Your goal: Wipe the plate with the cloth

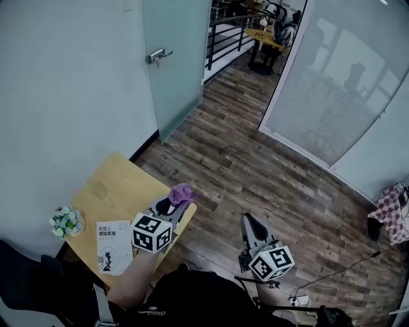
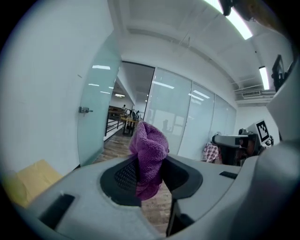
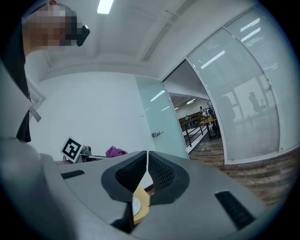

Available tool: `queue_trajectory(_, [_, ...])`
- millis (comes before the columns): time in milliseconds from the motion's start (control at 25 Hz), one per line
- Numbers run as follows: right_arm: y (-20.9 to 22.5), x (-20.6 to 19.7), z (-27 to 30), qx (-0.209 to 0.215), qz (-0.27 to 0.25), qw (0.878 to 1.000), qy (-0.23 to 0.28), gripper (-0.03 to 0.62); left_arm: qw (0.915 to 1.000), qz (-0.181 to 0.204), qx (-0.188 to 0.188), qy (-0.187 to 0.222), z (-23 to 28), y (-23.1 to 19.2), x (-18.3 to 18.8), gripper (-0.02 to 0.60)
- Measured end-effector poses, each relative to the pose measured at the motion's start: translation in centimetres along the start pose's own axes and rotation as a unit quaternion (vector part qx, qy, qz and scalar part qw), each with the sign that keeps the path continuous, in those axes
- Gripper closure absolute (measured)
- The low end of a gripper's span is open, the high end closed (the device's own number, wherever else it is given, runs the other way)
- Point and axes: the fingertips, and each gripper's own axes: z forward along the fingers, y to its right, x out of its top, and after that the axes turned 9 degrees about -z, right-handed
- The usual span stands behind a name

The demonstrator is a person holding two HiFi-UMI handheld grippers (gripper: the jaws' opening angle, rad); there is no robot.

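Over the near corner of a small light wooden table (image 1: 118, 191), the person's left gripper (image 1: 174, 205) pinches a crumpled purple terry cloth (image 1: 182, 191). The right gripper (image 1: 250, 223) hangs apart from it above the dark plank floor (image 1: 255, 166), its jaws pressed together with nothing visible between them. No plate shows in any view, so wiping likely stalls until one is found. The cloth looks nipped by one fold only; a hard scrub might tug it free.

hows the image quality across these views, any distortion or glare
Head view: sharp and evenly lit, with the walls slightly bowed. Left gripper view: strong fisheye with dark corners, the ceiling light strip blown out, the purple cloth crisp. Right gripper view: the same fisheye and dark rim, with glare from the ceiling lamp.
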Motion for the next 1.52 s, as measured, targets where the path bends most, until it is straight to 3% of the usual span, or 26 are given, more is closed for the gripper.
queue_trajectory(160, [0.9,2.3,-0.5,-0.014,-0.018,0.999,0.030,0.579,0.9977,0.028,-0.011,0.061,-1.5,2.5,3.8,0.457])
queue_trajectory(360, [1.2,3.7,-1.5,-0.025,-0.026,0.998,0.054,0.580,0.9934,0.024,-0.041,0.105,-2.7,5.1,5.6,0.457])
queue_trajectory(800, [1.6,4.2,-2.0,-0.044,-0.031,0.997,0.057,0.588,0.9931,0.036,-0.056,0.096,-2.9,6.9,4.8,0.460])
queue_trajectory(1520, [1.1,3.3,-0.9,-0.027,-0.019,0.998,0.045,0.589,0.9945,0.035,-0.061,0.077,-2.1,6.5,3.9,0.460])
